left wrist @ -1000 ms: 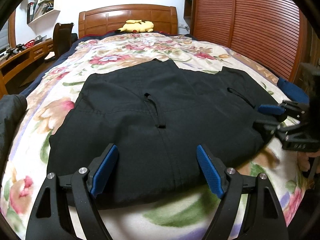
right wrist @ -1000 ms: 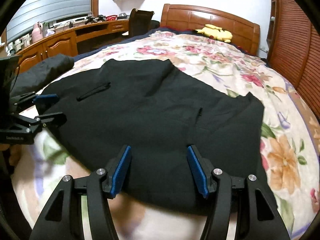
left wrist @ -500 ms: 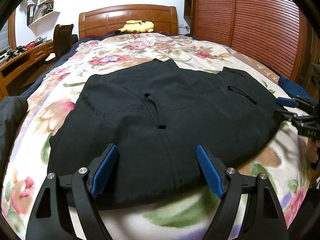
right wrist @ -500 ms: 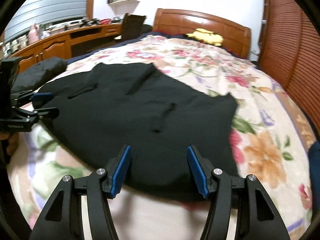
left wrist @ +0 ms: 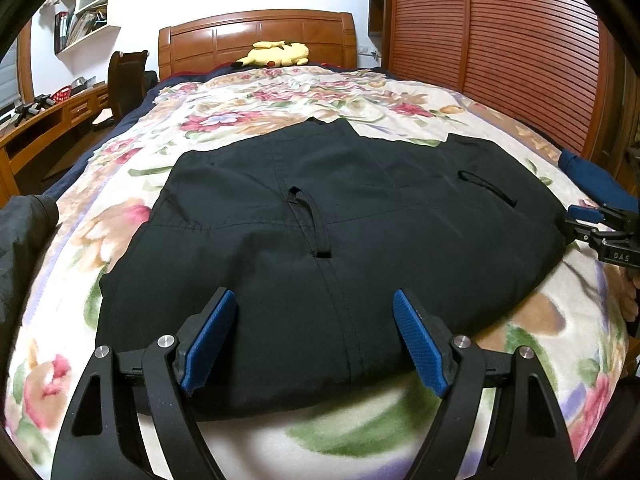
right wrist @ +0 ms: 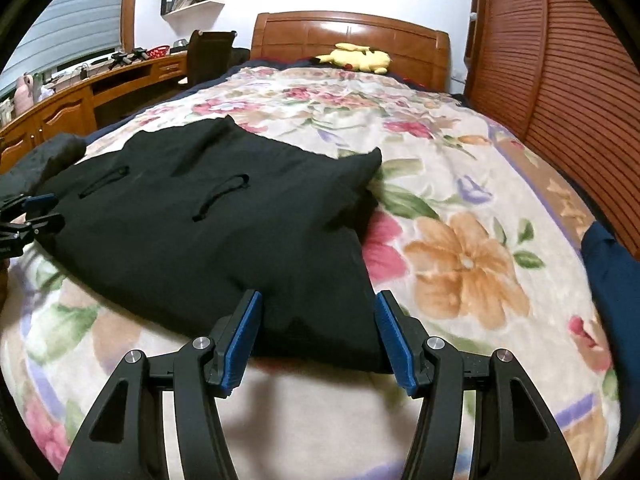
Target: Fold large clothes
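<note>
Both grippers, left gripper (left wrist: 314, 334) and right gripper (right wrist: 318, 330), hover spread over the black garment's (left wrist: 320, 216) near hem; a shallow pinch risks grabbing only one layer.

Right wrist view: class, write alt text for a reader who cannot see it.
The open right gripper hovers at the near corner of a black garment spread on a floral bedspread. The left gripper sits at its far-left edge; a yellow plush lies by the headboard.
</note>
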The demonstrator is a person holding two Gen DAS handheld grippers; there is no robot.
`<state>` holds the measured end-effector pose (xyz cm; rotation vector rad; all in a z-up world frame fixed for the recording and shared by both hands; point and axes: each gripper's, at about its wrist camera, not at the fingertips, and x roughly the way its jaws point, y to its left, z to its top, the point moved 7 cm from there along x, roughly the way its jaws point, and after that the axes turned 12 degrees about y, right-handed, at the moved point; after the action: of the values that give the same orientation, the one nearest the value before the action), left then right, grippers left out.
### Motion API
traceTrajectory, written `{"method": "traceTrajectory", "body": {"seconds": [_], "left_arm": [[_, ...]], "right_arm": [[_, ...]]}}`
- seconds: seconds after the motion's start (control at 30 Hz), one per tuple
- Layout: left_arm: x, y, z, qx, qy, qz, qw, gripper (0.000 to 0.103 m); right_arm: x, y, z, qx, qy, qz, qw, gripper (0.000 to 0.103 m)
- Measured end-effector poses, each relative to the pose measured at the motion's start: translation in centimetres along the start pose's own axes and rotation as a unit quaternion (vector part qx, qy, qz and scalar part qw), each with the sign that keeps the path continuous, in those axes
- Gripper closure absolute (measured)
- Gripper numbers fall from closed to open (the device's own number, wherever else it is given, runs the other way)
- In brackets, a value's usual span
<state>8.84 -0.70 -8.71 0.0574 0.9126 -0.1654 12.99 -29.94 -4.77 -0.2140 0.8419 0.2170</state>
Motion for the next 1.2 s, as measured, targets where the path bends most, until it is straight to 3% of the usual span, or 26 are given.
{"method": "traceTrajectory", "body": {"seconds": [0.47, 1.03, 1.13, 1.2], "left_arm": [[0.3, -0.2, 0.1, 0.003, 0.002, 0.007, 1.0000, 0.021], [0.5, -0.4, 0.0, 0.010, 0.002, 0.019, 0.9998, 0.021], [0.5, -0.4, 0.0, 0.010, 0.002, 0.019, 0.9998, 0.021], [0.5, -0.4, 0.0, 0.010, 0.002, 0.019, 0.9998, 0.021]], "right_arm": [[1.2, 0.3, -0.2, -0.011, 0.031, -0.008, 0.999, 0.043], [2.3, -0.1, -0.2, 0.005, 0.060, 0.020, 0.998, 0.043], [2.5, 0.0, -0.2, 0.005, 0.064, 0.028, 0.998, 0.052], [2.5, 0.1, -0.2, 0.003, 0.064, 0.032, 0.997, 0.065]]}}
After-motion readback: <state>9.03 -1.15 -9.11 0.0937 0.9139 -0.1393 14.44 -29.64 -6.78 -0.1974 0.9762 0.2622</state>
